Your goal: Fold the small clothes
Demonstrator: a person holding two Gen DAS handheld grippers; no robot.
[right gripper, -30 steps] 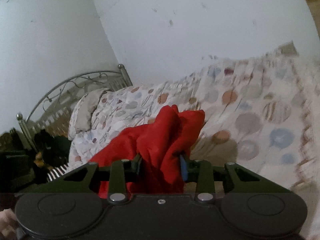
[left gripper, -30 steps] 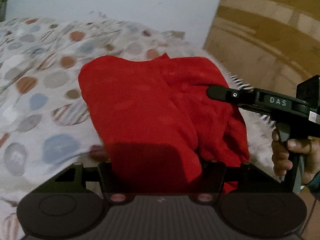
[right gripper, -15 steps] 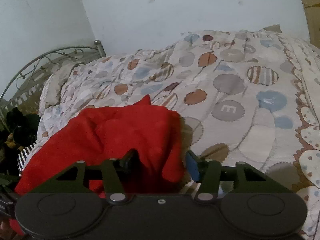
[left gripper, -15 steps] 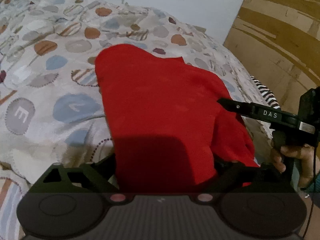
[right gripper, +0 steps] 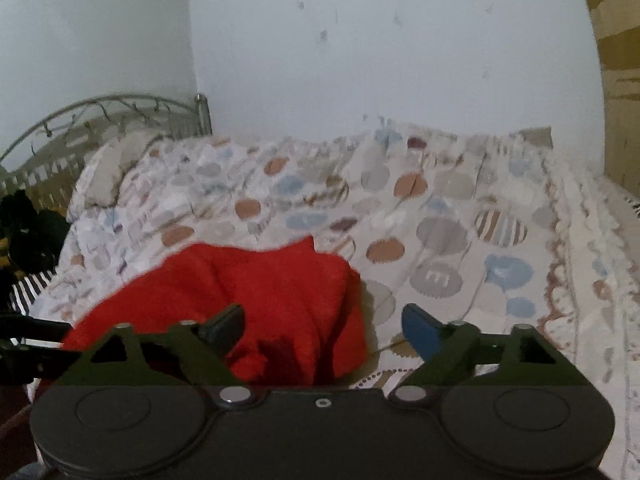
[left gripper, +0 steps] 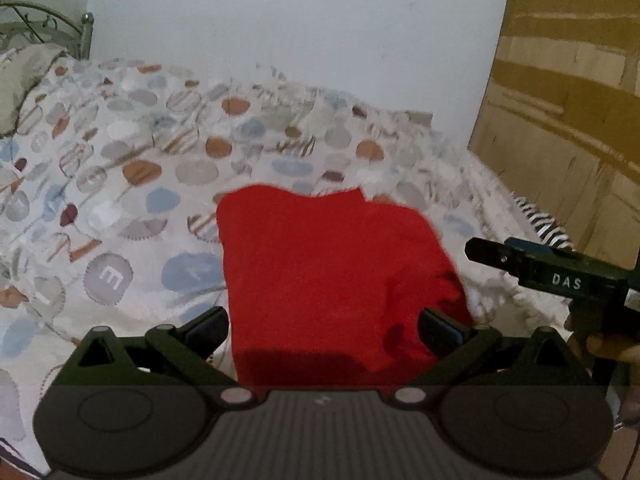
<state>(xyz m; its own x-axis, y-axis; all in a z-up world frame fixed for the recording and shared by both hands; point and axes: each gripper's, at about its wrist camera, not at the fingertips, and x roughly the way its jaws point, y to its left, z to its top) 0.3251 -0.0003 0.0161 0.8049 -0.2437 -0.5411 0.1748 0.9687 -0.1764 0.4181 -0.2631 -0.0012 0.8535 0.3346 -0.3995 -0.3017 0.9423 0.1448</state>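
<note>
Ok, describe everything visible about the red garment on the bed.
The bright red, soft fleecy-looking cloth garment lies folded into a rough, bulky rectangle on the spotted patchwork bedspread, its far edge uneven with a small peak. Its near right part is rumpled. Both the left hand-held gripper and the right hand-held gripper are open around its near edge; neither grips it.

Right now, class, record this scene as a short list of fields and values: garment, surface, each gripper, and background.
garment: red cloth, lying bunched on the bed, not yet a neat fold
surface: bedspread with coloured dots
left gripper: open, fingers either side of the cloth's near edge
right gripper: open, over the cloth's near right corner
background: white wall, metal headboard, pillow, wooden panel
</note>
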